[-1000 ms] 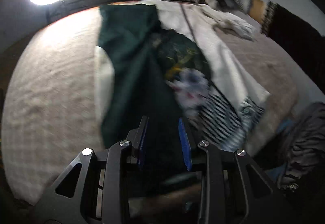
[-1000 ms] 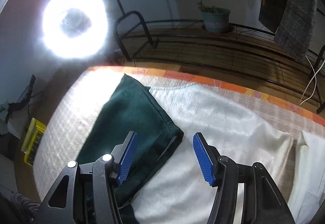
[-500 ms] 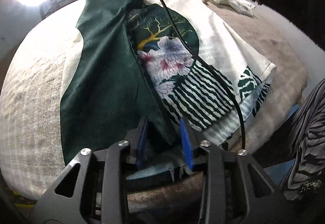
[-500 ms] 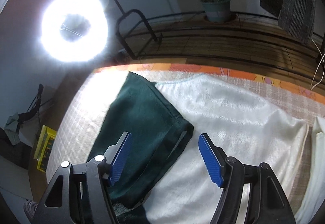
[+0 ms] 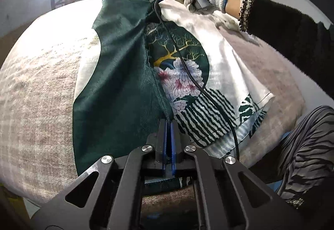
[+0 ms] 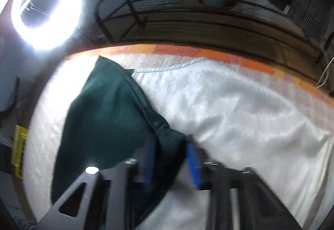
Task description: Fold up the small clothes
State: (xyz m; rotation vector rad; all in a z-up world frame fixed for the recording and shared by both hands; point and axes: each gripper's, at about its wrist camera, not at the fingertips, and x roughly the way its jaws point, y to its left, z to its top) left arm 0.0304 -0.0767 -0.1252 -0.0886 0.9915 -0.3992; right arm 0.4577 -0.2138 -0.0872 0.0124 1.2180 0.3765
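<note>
Ring light (image 6: pixel 44 7) glaring beyond bed (image 5: pixel 37 92). Left tool (image 5: pixel 169 125) clamped on green sleeve (image 5: pixel 123 75) hem; right tool (image 6: pixel 171 144) part-closed around sleeve cuff, blurred.

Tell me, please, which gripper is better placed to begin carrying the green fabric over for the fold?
Probably left. The left gripper is already shut on the green fabric at its near edge. The right gripper only straddles the far corner, jaws apart, and that view is blurred.
</note>
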